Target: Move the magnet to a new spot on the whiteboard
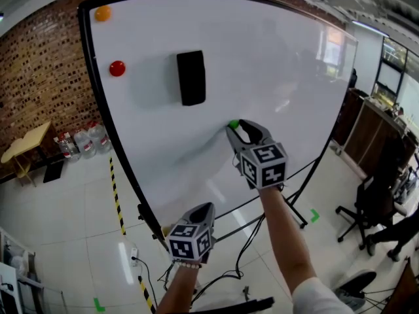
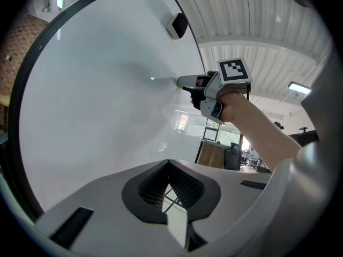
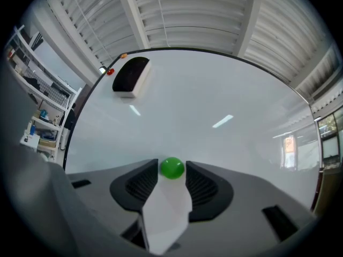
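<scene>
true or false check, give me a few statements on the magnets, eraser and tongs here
1. The green magnet sits between the right tongs' jaws. True.
2. The eraser lies on the floor. False: it sticks to the whiteboard.
3. The left tongs hold the red magnet. False: they are shut on nothing, and the red magnet sits on the whiteboard near its upper left edge.
4. In the head view, an orange magnet sits above the red magnet. True.
</scene>
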Tool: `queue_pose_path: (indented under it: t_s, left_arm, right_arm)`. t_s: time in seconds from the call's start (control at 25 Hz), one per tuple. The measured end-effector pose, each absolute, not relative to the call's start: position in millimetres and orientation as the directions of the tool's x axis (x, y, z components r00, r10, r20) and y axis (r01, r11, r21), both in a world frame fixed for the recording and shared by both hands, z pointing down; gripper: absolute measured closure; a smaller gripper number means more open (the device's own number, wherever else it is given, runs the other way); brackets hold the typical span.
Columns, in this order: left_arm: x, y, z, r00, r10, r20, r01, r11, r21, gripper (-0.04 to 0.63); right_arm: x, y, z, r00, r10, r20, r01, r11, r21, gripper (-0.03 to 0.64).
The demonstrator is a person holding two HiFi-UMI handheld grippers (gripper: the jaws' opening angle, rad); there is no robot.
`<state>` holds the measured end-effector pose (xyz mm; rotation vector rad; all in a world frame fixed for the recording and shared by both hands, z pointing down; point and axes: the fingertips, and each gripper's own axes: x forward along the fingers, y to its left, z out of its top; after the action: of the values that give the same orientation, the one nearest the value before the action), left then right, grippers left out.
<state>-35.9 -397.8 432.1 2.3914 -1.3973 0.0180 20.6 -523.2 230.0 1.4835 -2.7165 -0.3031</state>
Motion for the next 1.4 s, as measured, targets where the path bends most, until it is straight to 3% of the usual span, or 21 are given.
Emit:
queue_pose_path:
  t_s: [0.56, 0.92, 1.16, 1.4]
  left_arm:
    - [-38.3, -394.0, 431.2, 0.512, -0.836, 0.197, -0.842, -0.443, 0.308, 0.606]
    - [-33.5, -380.4, 433.2, 0.541, -0.818, 0.198, -0.824, -0.468, 0.320, 0.606]
    - [-26.8, -372.2, 436.4, 0.578, -0.791, 0.201, -0.800, -0.501, 0.329, 0.606]
    - [-7.9, -359.3, 445.7, 0.625, -0.750, 0.215, -0.769, -0.544, 0.336, 0.606]
  right_arm:
    - [20.3, -521.6, 227.8, -0.528, -0.848, -0.049, -0.835, 0.508, 0.210, 0.489]
    - [58.6, -467.2, 199.7, -0.545, -0.829, -0.129, -0.836, 0.525, 0.158, 0.489]
    - [110.9, -423.1, 205.5, -0.473, -0.867, -0.155, -0.880, 0.460, 0.116, 0.488]
    - [174.5, -376.2, 269.1, -0.345, -0.933, -0.096, -0.938, 0.345, 0.027, 0.488]
